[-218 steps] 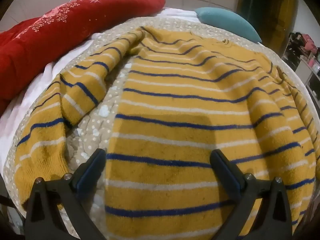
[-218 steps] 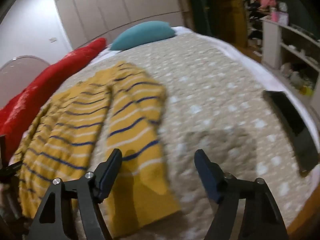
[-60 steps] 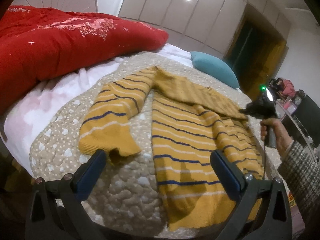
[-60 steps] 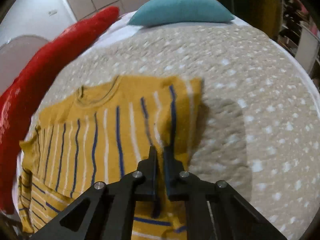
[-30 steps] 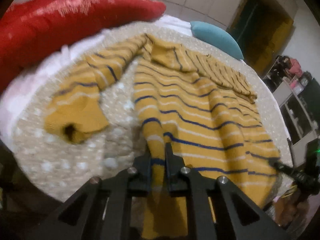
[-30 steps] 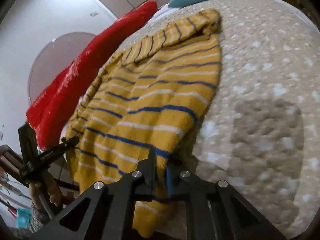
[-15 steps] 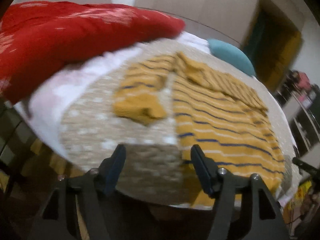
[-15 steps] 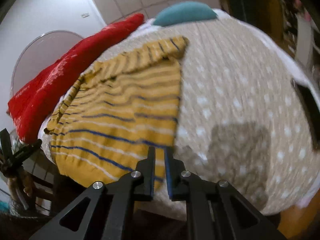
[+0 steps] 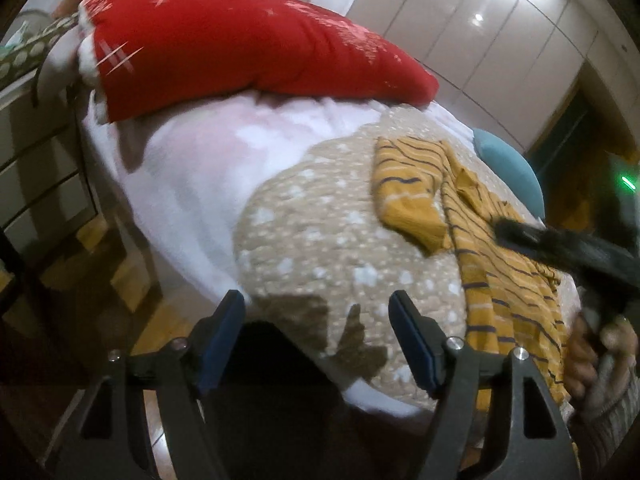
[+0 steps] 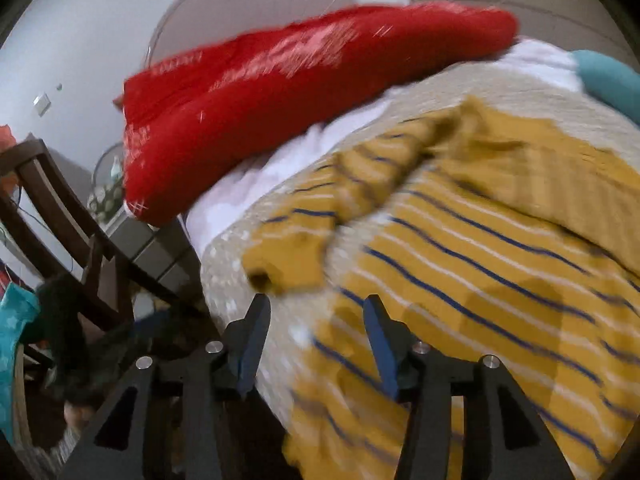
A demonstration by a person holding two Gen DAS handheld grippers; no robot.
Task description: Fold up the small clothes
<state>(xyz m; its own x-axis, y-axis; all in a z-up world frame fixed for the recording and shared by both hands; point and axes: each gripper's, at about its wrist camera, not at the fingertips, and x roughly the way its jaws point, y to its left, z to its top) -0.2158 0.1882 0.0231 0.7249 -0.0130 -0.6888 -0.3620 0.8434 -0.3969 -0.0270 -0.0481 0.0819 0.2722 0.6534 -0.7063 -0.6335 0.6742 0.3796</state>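
Observation:
A mustard sweater with blue and white stripes (image 9: 508, 276) (image 10: 480, 248) lies flat on the beige dotted quilt (image 9: 320, 248). Its left sleeve (image 9: 404, 196) (image 10: 304, 236) is spread out beside the body. My left gripper (image 9: 316, 336) hangs over the quilt's near edge, left of the sweater. Its jaws are opening and nothing is between them. My right gripper (image 10: 316, 332) hovers just above the sweater's lower left hem, near the sleeve cuff. Its jaws are opening too, with no cloth pinched. In the left wrist view the right gripper's fingers (image 9: 560, 244) show blurred over the sweater, held by a hand (image 9: 600, 344).
A red duvet (image 9: 224, 40) (image 10: 280, 88) is heaped along the far left of the bed on a white sheet (image 9: 192, 184). A teal pillow (image 9: 508, 168) lies at the head. A wooden chair (image 10: 68, 240) and drawers (image 9: 36, 160) stand beside the bed.
Both grippers let go of the sweater's hem and opened. The left one swung left off the sweater to the quilt edge. The right one swung left across the sweater toward the sleeve.

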